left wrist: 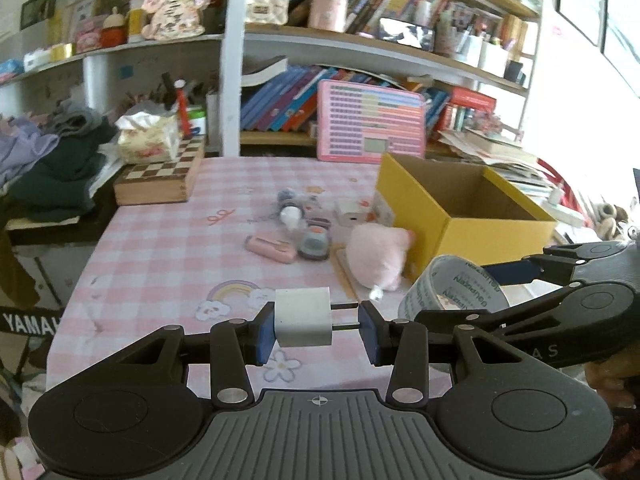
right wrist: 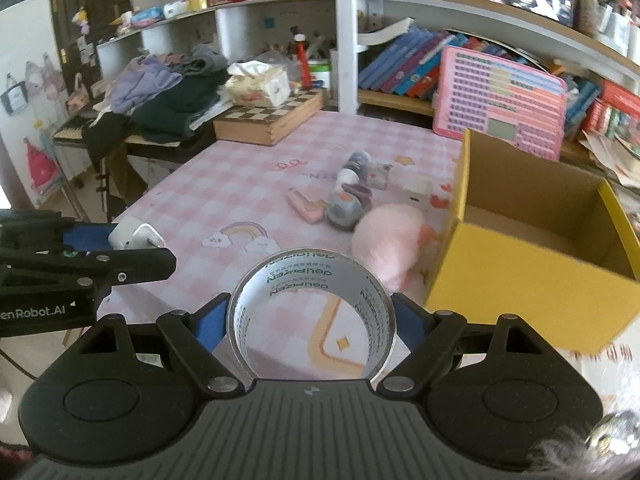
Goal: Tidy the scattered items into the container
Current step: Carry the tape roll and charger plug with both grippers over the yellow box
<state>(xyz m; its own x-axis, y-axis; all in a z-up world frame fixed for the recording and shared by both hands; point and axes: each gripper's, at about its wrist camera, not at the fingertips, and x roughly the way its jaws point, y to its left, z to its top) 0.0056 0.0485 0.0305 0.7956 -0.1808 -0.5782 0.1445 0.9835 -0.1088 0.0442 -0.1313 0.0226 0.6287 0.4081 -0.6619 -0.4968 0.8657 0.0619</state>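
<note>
My left gripper (left wrist: 316,322) is shut on a white plug charger (left wrist: 303,322), body against the left pad and prongs against the right, above the pink checked table (left wrist: 160,256). My right gripper (right wrist: 310,320) is shut on a clear tape roll (right wrist: 312,312), which also shows in the left wrist view (left wrist: 448,292). The open yellow cardboard box (right wrist: 528,272) stands right of the tape and looks empty. A pink plush toy (right wrist: 390,236), a pink case (right wrist: 306,206), a grey round toy (right wrist: 343,207) and a small bottle (right wrist: 354,168) lie scattered beside the box.
A wooden chessboard box (right wrist: 272,114) with a tissue pack (right wrist: 260,82) sits at the table's far left. A pink tablet board (right wrist: 500,100) leans against the bookshelf behind the box. Folded clothes (right wrist: 168,88) are piled on a side stand at left.
</note>
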